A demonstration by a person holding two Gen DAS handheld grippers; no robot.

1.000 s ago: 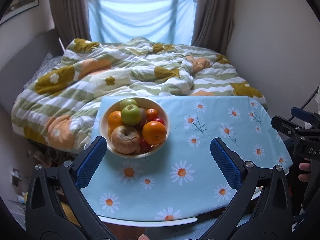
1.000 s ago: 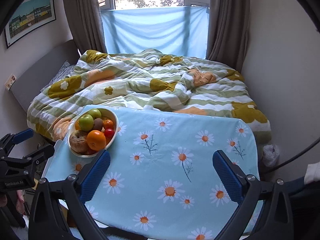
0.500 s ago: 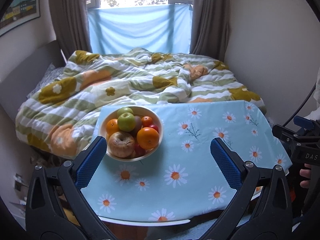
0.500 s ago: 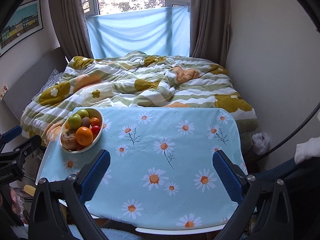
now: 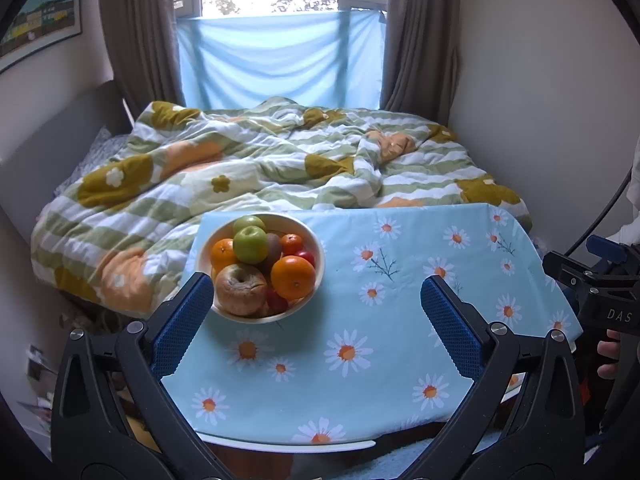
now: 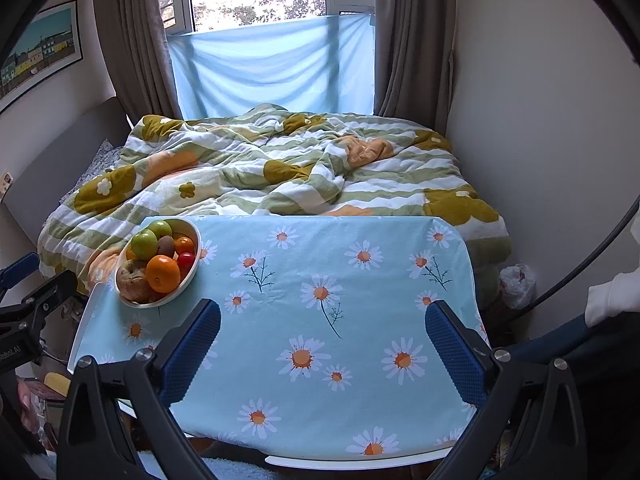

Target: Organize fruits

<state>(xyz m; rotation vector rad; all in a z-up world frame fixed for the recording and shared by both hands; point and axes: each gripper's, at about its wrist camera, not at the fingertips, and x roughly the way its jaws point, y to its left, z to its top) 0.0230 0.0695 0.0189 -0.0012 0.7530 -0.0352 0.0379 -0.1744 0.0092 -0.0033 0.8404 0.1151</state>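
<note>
One bowl [image 5: 261, 267] of fruit is set at the table's [image 6: 360, 360] far left corner; both the left gripper [image 5: 316, 304] and right gripper [image 6: 322, 336] are held wide open, empty, above the near edge.

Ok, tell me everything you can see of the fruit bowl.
The bowl is round, cream-coloured and shallow, smooth like ceramic or plastic. It sits upright on the daisy tablecloth at the table's far left corner, near the bed. It is heaped: two green apples, oranges, a wrinkled brown apple, a kiwi-like brown fruit and small red ones. Neither gripper touches it; the left gripper's open fingers frame it from the near side.
</note>
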